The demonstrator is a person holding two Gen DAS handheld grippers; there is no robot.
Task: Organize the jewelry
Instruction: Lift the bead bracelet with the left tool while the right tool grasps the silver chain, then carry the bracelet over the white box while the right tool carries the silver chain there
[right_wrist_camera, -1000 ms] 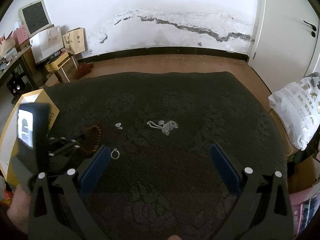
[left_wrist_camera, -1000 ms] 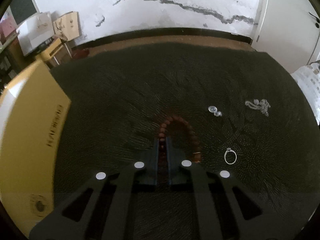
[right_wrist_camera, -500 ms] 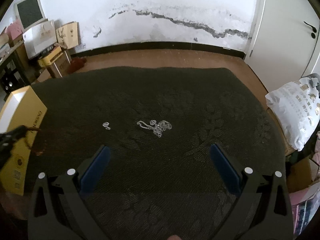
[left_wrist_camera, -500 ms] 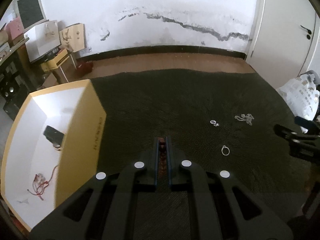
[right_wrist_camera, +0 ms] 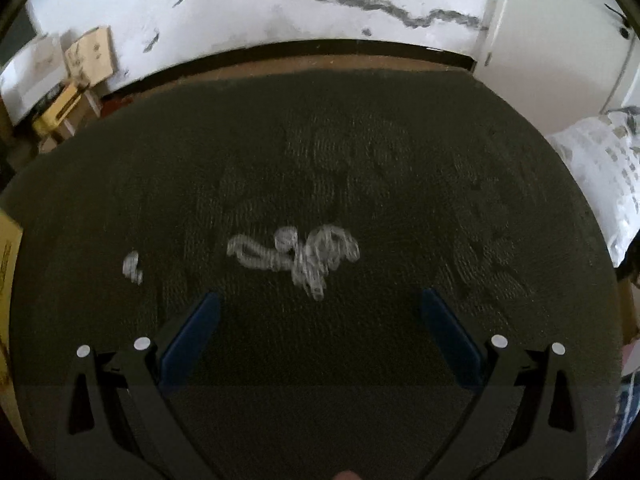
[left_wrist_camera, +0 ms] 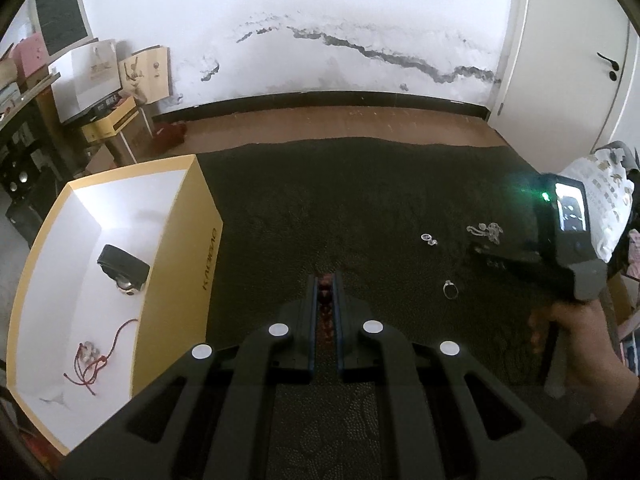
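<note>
My left gripper [left_wrist_camera: 325,278] is shut on a brown bead bracelet [left_wrist_camera: 325,300] and holds it above the dark rug, right of the yellow box [left_wrist_camera: 176,240]. The box holds a black pouch [left_wrist_camera: 122,266] and a red cord [left_wrist_camera: 100,360]. On the rug lie a silver ring [left_wrist_camera: 451,290], a small silver earring [left_wrist_camera: 429,239] and a tangled silver chain [left_wrist_camera: 486,232]. My right gripper [right_wrist_camera: 320,312] is open and low over the rug, just in front of the chain [right_wrist_camera: 296,254]. The earring [right_wrist_camera: 132,266] is to its left. The right gripper also shows in the left wrist view [left_wrist_camera: 480,250].
A white patterned bag [right_wrist_camera: 596,176] lies at the rug's right edge. Boxes and paper bags [left_wrist_camera: 100,92] stand by the wall at the back left. A white door [left_wrist_camera: 568,60] is at the right. Wood floor runs behind the rug.
My left gripper has lifted the bracelet off the rug and risen, so the box's inside now shows. My right gripper has dropped and moved toward the chain.
</note>
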